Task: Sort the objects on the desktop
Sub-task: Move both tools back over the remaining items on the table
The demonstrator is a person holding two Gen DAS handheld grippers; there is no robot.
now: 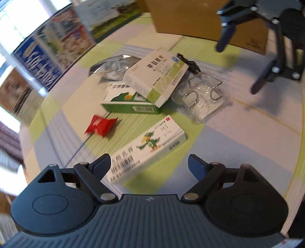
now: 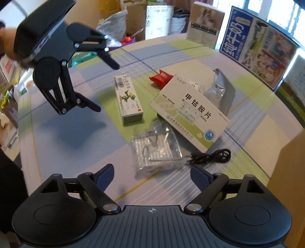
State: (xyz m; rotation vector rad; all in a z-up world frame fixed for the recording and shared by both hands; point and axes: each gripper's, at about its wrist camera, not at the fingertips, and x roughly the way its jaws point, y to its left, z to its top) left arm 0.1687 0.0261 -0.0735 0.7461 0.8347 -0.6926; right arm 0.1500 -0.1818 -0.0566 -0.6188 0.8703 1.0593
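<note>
Hovering above the desk with its pale green, blue and lilac checked cloth, the left gripper holds its two dark fingers spread wide with nothing between them; the right gripper likewise hangs over the near edge with fingers apart and empty

Lying in a loose cluster near the middle of the desk are the things to sort. A long white carton with a green cartoon bird rests flat by itself, just beside the left gripper's fingertips in the left wrist view. A small red crinkled foil packet sits beyond it. A large white and pale green medicine box leans tilted on top of a green and white box, with a silver foil pouch touching its far side. A clear plastic bag holding bent metal wire hooks lies just beside the large box, and a coiled black audio cable rests next to the bag

A brown cardboard box stands at one edge of the desk, and a blue printed milk carton at another
</note>
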